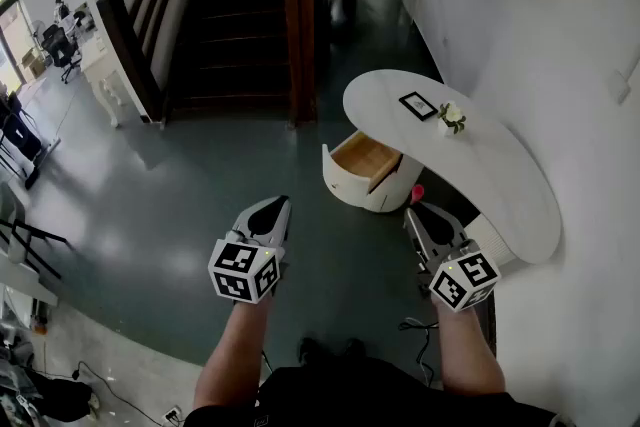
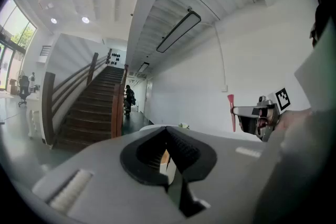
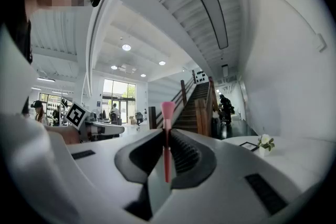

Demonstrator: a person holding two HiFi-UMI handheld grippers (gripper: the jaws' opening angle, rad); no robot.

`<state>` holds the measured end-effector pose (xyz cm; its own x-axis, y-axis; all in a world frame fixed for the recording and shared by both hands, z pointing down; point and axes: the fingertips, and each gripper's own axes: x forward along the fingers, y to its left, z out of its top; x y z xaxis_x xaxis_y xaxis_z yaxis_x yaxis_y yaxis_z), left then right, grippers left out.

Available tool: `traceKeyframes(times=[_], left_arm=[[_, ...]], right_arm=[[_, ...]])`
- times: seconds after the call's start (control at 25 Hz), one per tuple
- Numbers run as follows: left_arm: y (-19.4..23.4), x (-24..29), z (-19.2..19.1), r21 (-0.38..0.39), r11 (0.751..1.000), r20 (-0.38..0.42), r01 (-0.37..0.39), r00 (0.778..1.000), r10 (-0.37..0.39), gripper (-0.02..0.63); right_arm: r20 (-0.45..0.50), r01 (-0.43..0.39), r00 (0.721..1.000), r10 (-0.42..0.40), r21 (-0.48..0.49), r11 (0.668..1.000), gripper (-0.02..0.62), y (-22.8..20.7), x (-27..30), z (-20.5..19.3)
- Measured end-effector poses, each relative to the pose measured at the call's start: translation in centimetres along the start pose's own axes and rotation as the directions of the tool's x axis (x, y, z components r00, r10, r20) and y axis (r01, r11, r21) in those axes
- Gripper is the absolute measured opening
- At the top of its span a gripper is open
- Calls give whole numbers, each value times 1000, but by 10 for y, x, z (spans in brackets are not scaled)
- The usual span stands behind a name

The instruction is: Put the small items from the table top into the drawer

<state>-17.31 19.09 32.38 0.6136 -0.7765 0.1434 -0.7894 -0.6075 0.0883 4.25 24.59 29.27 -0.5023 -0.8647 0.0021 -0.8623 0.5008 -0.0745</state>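
Forearms come up from the bottom edge of the head view, both stretched forward side by side. The left gripper [image 1: 271, 208] sits centre-left over the dark floor. The right gripper [image 1: 419, 214] is centre-right, nose close to the open drawer [image 1: 365, 160] under the white curved table [image 1: 520, 205]. A bit of pink stick [image 1: 417, 192] pokes out at its tip. A picture frame [image 1: 418, 105] and a small flower pot [image 1: 452, 118] stand on the table top, upper right.

In the left gripper view, the left gripper [image 2: 168, 138] has its jaws pressed together with nothing pinched between them. At the right edge you can see the right gripper [image 2: 258, 116] level, with the pink stick [image 2: 231, 112] standing vertical at its nose.

In the right gripper view, the right gripper [image 3: 167, 136] is clamped on the pink stick [image 3: 167, 149], dead centre. Its long axis runs straight up, flared end on top, well above the jaws. The table [image 3: 299, 157] is lower right and the left gripper [image 3: 100, 127] is mid-left.
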Motion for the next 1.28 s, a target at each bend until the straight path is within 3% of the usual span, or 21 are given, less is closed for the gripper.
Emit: traceKeyframes(times=[0.44,0.72,0.96,1.28], left_arm=[[-10,11,-3,-13,999,-20,-36,999,35,11],[-40,26,4,13,1000,-15,-21,1000,21,11],[-62,38,0,17,1000,-29,-13,999,13,11],[-56,63,-9,11,1000,-46,0,999,1,11]], right_arm=[[13,20,1000,-21,30,999,52,-22,-5,-3],[46,-56,997,53,47,997,53,-30,-22,4],[45,-33,999,30,64,997,52,-56,-40,3],[8,-3,1000,2,107,994,53,-78,-35,-13]])
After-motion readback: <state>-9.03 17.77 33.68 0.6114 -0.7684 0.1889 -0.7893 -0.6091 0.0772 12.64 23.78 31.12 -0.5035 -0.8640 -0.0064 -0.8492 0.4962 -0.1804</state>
